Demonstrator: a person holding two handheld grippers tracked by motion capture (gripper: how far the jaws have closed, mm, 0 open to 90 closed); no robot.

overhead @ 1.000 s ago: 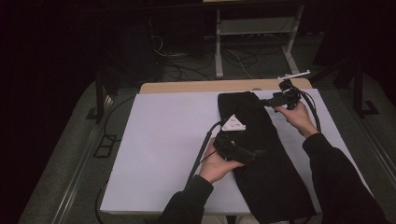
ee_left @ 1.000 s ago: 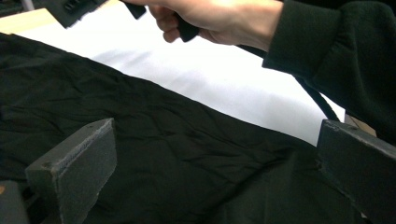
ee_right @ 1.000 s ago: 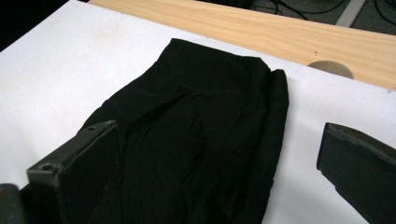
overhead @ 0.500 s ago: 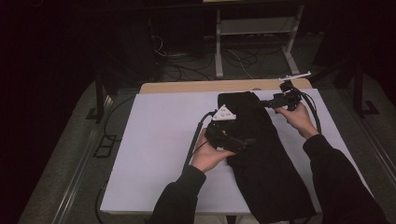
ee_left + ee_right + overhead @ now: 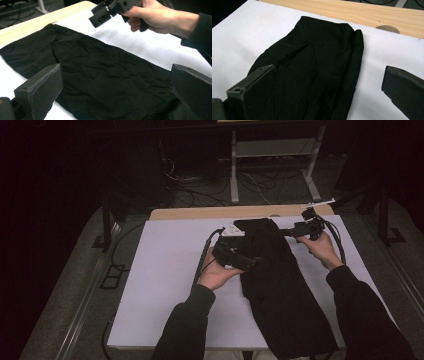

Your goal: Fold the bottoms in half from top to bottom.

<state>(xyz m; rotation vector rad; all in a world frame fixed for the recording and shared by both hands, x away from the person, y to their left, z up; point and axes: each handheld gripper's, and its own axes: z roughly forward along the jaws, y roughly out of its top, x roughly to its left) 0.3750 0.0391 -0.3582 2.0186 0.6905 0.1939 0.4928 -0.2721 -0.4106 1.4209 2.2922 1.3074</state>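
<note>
Left side of the white sheet-covered table (image 5: 165,270): bare, nothing lying on it. Strip of bare light wood tabletop (image 5: 200,213) shows along the far edge; in the right gripper view that strip has a round cable hole (image 5: 387,28) in it.

Left hand-held black two-jaw gripper (image 5: 250,262) sits near table centre, pointing right, jaw tips over the left edge of the long black fabric garment (image 5: 280,285). Grey three-cornered plate on top, cable looping back toward the near-left. Left gripper view: jaws spread wide, released, nothing between them, fabric (image 5: 105,75) directly below and ahead. Can't tell if the tips touch the cloth.

Garment lies flat, slightly wrinkled, running from the far centre of the table down to the near-right edge, near end hanging past the edge. Far end folded over, seen close in the right gripper view (image 5: 317,65).

Right hand-held black two-jaw gripper (image 5: 290,232) is at the far right, pointing left at the garment's far-right edge. Jaws wide apart, released, holding nothing. It also shows in the left gripper view (image 5: 102,16), above the white sheet just beside the cloth.

Nothing on the table blocks either gripper. Beyond the table: dark floor with tangled cables (image 5: 200,195) and a white metal stand frame (image 5: 272,155), well apart.
</note>
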